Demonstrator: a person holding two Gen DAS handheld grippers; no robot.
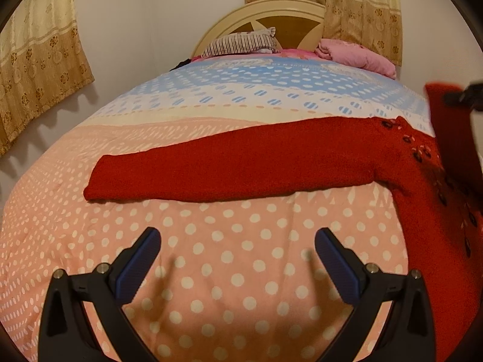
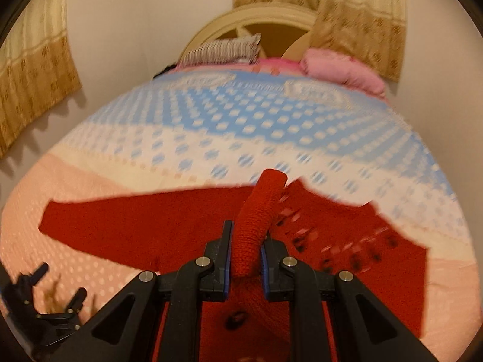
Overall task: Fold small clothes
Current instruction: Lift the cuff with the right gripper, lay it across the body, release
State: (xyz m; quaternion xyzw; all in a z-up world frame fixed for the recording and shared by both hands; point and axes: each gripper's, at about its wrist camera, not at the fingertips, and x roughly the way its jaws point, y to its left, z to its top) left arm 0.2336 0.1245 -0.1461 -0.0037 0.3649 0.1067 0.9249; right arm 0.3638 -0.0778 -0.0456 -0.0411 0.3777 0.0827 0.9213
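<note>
Counted on and around the bed (image 1: 211, 235):

- Red knitted sweater (image 1: 241, 169): one, spread across the bed, one sleeve out flat, the other sleeve (image 2: 256, 226) pinched up off it.
- Grippers: two. Left gripper (image 1: 237, 241) over the bed's near end, jaws apart; right gripper (image 2: 246, 259) clamped on the raised sleeve.
- Striped pillow (image 1: 241, 43): one, at the bed's head.
- Pink bundle (image 1: 359, 55): one, beside that pillow.
- Headboard (image 1: 271, 15): one.
- Curtains: two, one (image 1: 39, 60) left of the bed, one (image 1: 347, 6) behind its head.
</note>
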